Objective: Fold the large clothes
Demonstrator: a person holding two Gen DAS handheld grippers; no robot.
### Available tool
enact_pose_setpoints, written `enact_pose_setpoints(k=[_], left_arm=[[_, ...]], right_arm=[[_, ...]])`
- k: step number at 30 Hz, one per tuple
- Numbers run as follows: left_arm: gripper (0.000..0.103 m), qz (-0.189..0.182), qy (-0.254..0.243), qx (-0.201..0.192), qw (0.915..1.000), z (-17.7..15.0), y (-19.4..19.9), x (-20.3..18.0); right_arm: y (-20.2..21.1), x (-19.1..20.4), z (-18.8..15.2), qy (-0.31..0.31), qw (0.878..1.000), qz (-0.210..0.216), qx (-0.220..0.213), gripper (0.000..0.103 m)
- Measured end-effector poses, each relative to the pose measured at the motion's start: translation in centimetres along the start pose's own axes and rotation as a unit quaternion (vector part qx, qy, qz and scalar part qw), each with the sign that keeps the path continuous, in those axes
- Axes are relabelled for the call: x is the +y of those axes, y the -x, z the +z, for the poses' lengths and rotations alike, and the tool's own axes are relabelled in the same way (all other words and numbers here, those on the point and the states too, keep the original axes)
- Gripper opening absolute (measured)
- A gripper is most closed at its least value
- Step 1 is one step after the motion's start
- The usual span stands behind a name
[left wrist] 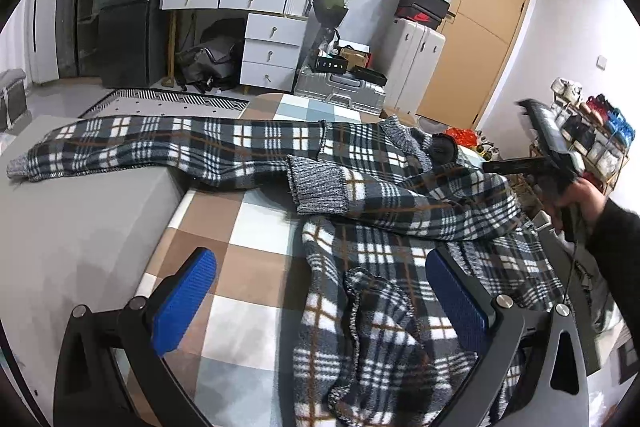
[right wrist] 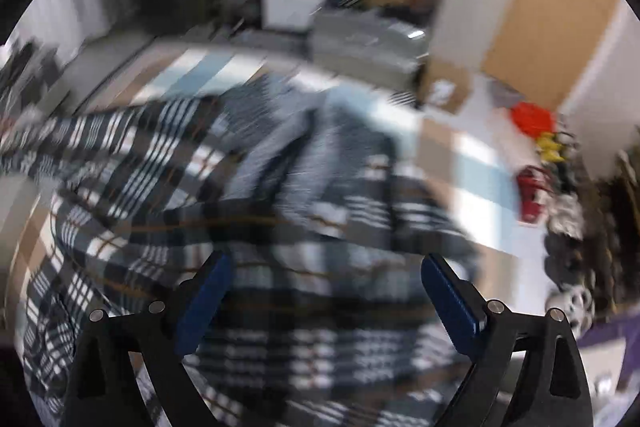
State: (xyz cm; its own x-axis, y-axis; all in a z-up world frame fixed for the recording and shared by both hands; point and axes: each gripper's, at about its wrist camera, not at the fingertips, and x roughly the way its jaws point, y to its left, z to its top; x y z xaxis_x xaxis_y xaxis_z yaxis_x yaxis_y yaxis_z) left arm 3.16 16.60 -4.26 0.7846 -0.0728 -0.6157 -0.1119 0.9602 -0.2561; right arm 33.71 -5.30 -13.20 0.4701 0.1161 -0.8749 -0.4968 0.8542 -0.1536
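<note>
On the bed: a checked bedspread (left wrist: 248,227) in brown, white and pale blue carries a plaid knit sweater (left wrist: 400,187) in dark grey, white and tan.
Sweater layout: one sleeve (left wrist: 160,143) stretches left across the bed onto a grey block beside it; the other sleeve is folded across the body, its ribbed grey cuff (left wrist: 316,187) lying near the middle.
Hem: a bunched, rumpled part of the sweater (left wrist: 380,327) lies nearest the left wrist camera.
Left gripper (left wrist: 320,307): jaws spread wide and released; the bunched hem lies between the blue pads (left wrist: 184,303), closer to the right pad, with no pad pressing on it.
Right gripper (right wrist: 324,299): jaws wide apart, gripping nothing; the plaid fabric lies below and beyond them. This view is heavily blurred.
Right hand (left wrist: 576,199): seen from the left wrist camera at the right edge, holding its gripper above the sweater's far side, clear of the cloth.
Background: white drawers (left wrist: 272,47), suitcases and a wooden door (left wrist: 480,27).
</note>
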Motion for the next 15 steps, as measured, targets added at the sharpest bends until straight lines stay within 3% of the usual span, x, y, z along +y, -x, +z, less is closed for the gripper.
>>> enact_pose_setpoints(k=[3, 4, 7, 12, 15], left_arm=[[0.102, -0.005, 0.006, 0.009, 0.9999, 0.1, -0.5, 0.4], [0.102, -0.005, 0.007, 0.012, 0.9999, 0.1, -0.7, 0.5], [0.102, -0.004, 0.007, 0.018, 0.9998, 0.2, -1.1, 0.7], [0.102, -0.019, 0.019, 0.027, 0.9993, 0.2, -1.2, 1.0], [0.102, -0.02, 0.014, 0.024, 0.9994, -0.2, -0.9, 0.5]], right_arm=[[-3.6, 1.6, 1.0, 0.027, 0.999, -0.009, 0.03, 0.094], [-4.7, 1.6, 1.2, 0.024, 0.999, -0.015, 0.041, 0.083], [-6.1, 0.6, 0.9, -0.002, 0.997, 0.0, 0.073, 0.026], [-2.1, -1.9, 0.5, -0.057, 0.998, 0.01, -0.017, 0.015], [-0.4, -4.9, 0.7, -0.131, 0.989, -0.012, -0.065, 0.014]])
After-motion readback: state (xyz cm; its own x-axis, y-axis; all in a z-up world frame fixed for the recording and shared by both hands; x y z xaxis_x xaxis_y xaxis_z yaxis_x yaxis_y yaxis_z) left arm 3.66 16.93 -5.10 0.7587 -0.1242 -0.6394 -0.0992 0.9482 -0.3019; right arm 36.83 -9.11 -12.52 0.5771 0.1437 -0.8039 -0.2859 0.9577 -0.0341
